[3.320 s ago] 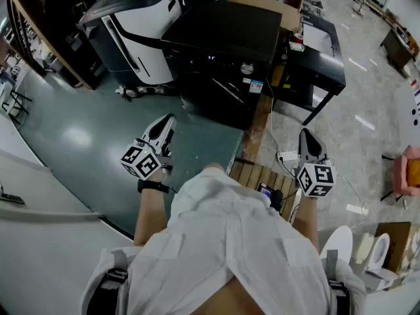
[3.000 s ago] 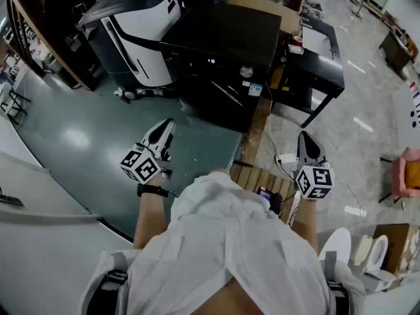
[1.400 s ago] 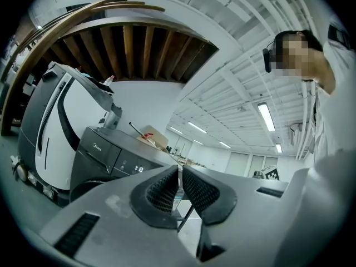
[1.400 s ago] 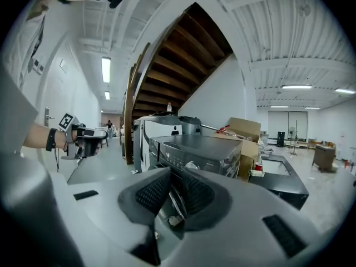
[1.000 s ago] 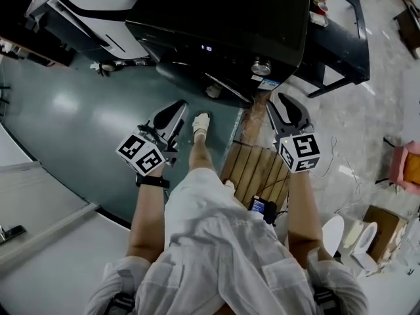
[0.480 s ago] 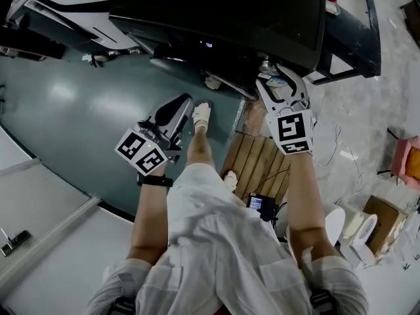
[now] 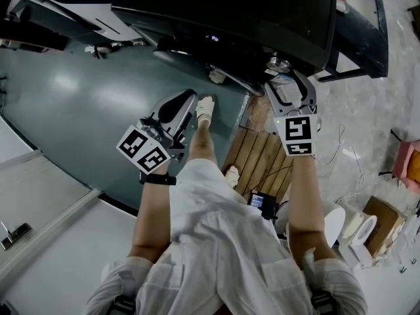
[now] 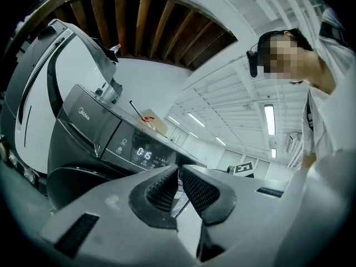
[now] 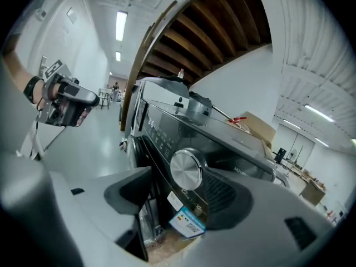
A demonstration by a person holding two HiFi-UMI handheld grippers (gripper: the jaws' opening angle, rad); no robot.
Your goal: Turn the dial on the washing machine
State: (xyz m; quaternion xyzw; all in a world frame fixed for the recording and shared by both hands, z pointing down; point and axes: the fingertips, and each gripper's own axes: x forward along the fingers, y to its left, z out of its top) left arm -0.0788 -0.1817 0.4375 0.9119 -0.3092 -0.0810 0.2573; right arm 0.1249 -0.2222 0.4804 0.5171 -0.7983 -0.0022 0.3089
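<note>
Reaching toward a dark, glossy washing machine, a person in white holds the right gripper at the machine's front panel. Its grey, moulded jaws are spread wide, with nothing clamped between them. The dial is a round knob of brushed, silvery metal with a flat face that stands proud of the black panel. It sits at the right end of the machine's front, just beyond the jaw tips. In the right gripper view the dial shows between the two dark ribbed pads of the right gripper. A blue-and-white sticker is stuck to the machine's front just below the dial. The left gripper hangs off the machine's front, lower and to the left of its door. Its cross-hatched pads are drawn almost together on nothing, and lit digits glow on the machine's panel beyond them.
</note>
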